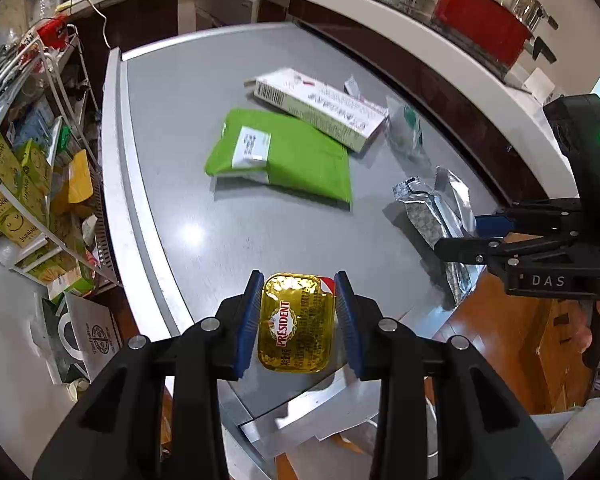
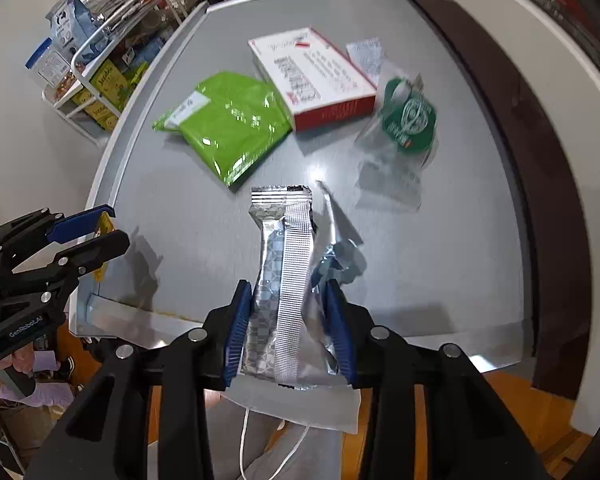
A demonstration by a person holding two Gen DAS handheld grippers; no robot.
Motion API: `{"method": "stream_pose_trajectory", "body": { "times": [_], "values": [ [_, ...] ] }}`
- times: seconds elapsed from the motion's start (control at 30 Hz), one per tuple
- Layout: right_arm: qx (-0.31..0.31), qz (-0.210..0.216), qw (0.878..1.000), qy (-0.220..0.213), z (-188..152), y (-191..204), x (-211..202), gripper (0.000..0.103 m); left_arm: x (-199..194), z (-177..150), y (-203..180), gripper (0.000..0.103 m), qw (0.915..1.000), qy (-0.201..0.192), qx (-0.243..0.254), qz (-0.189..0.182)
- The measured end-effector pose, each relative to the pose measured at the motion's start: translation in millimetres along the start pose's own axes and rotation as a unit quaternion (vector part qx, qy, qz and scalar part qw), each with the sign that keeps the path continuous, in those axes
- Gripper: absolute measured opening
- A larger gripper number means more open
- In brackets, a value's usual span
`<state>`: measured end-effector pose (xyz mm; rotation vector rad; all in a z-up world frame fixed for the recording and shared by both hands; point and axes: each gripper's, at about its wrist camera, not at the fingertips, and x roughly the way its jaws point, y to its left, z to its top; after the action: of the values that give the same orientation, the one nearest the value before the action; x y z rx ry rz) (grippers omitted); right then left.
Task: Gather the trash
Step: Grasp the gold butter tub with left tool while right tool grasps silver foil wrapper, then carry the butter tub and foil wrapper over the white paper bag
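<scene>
My left gripper (image 1: 297,320) is shut on a gold President butter packet (image 1: 298,322), held above the near edge of the grey table (image 1: 172,128). My right gripper (image 2: 288,326) is shut on a silver foil wrapper (image 2: 284,276) that reaches forward over the table (image 2: 460,240). The right gripper (image 1: 496,236) shows at the right of the left wrist view with the foil wrapper (image 1: 432,208). The left gripper (image 2: 96,236) shows at the left of the right wrist view, with a sliver of the gold packet (image 2: 104,222).
On the table lie a green pouch (image 1: 284,152) (image 2: 228,124), a white and red box (image 1: 320,106) (image 2: 312,76), a clear bag with a green label (image 2: 404,120) and a paper slip (image 2: 366,54). A white rack (image 1: 24,184) of boxes stands left. A white paper bag (image 2: 320,412) hangs below the near edge.
</scene>
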<state>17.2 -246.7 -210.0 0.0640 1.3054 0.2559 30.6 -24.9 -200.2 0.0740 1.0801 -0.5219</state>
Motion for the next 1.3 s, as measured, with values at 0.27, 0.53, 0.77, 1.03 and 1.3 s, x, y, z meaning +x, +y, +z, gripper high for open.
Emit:
{"method": "stream_pose_trajectory", "body": {
  "times": [0.27, 0.53, 0.77, 1.03, 1.3],
  "values": [
    [-0.005, 0.011, 0.999, -0.047, 11, 0, -38, 0.037, -23, 8, -1, 0.037, 0.9992, -0.035, -0.019, 0.003],
    [-0.022, 0.021, 0.993, -0.117, 18, 9, -98, 0.037, -66, 23, -6, 0.037, 0.9944, -0.098, -0.037, 0.010],
    [-0.038, 0.028, 0.984, -0.171, 12, 15, -149, 0.037, -112, 33, -24, 0.037, 0.9873, -0.156, -0.025, 0.022],
    [-0.048, 0.041, 0.976, -0.208, -5, 15, -193, 0.037, -152, 29, -43, 0.037, 0.9797, -0.198, -0.017, 0.026],
    [-0.068, 0.052, 0.971, -0.225, -29, 23, -223, 0.037, -182, 15, -62, 0.037, 0.9734, -0.227, -0.015, 0.027]
  ]
}}
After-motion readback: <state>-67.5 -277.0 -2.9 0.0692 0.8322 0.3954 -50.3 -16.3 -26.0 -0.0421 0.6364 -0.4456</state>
